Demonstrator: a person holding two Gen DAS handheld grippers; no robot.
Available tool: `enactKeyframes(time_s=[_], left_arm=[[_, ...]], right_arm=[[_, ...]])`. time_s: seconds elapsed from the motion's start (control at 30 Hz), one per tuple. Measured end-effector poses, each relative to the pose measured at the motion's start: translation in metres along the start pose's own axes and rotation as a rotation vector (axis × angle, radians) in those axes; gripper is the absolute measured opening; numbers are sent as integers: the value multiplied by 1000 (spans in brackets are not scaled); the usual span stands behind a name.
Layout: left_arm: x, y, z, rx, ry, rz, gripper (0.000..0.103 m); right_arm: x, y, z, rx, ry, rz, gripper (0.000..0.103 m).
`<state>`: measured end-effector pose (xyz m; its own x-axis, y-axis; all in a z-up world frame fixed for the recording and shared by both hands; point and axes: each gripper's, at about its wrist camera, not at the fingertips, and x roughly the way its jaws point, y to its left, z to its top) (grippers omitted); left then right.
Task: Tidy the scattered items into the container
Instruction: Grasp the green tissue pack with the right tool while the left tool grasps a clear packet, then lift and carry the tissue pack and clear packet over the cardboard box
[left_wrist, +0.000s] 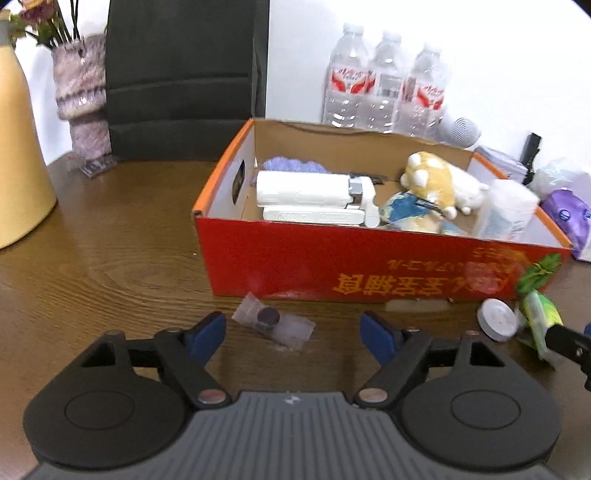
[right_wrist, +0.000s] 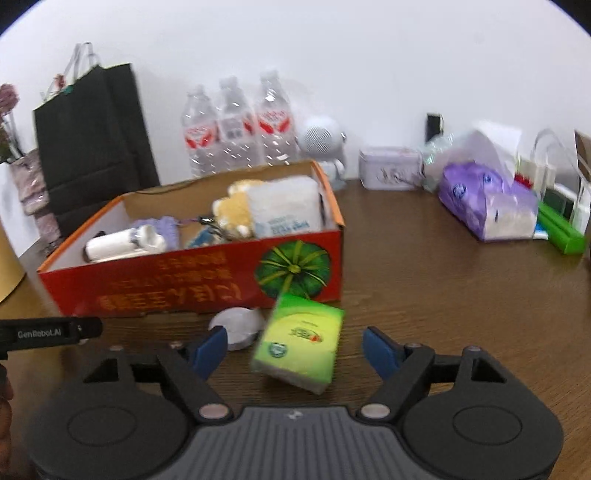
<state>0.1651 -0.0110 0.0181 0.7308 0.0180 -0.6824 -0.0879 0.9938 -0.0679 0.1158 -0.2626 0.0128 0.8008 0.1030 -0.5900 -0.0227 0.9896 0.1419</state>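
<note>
A red cardboard box (left_wrist: 369, 269) (right_wrist: 177, 280) stands on the brown table and holds a white device, a plush toy, a purple cloth and a tissue pack. My left gripper (left_wrist: 293, 334) is open, just short of a small clear bag with a dark disc (left_wrist: 271, 319) lying in front of the box. My right gripper (right_wrist: 293, 349) is open around a green tissue pack (right_wrist: 301, 345) (left_wrist: 539, 321), not touching it. A round white puck (right_wrist: 236, 326) (left_wrist: 496, 319) lies beside the pack, by the box's front.
Three water bottles (left_wrist: 384, 85), a black bag (left_wrist: 184, 77), a vase (left_wrist: 83, 96) and a yellow jug (left_wrist: 18, 147) stand behind. A purple tissue pack (right_wrist: 484, 199), a tin (right_wrist: 389, 168), a white speaker (right_wrist: 321, 142) and green items (right_wrist: 559, 229) lie to the right.
</note>
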Motion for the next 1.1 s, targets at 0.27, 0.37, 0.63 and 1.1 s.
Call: enactKeyframes(time_s=[0.27,0.37,0.63,1.1], left_arm=[[5,6,-7,-1,-71,15,66],[3,9,-11,36,-91,4,55],[3,-1,-14,88,-105,-46,28],[-47,-26,-31,209,-200,-91,21]], right_arm=[[12,-7,-10,4,8,37,49],[9,-4,-14,-24,10,46,47],[6,0,-17,-48,-6,40,46],[-26,14,-15,-152,-169,17,46]])
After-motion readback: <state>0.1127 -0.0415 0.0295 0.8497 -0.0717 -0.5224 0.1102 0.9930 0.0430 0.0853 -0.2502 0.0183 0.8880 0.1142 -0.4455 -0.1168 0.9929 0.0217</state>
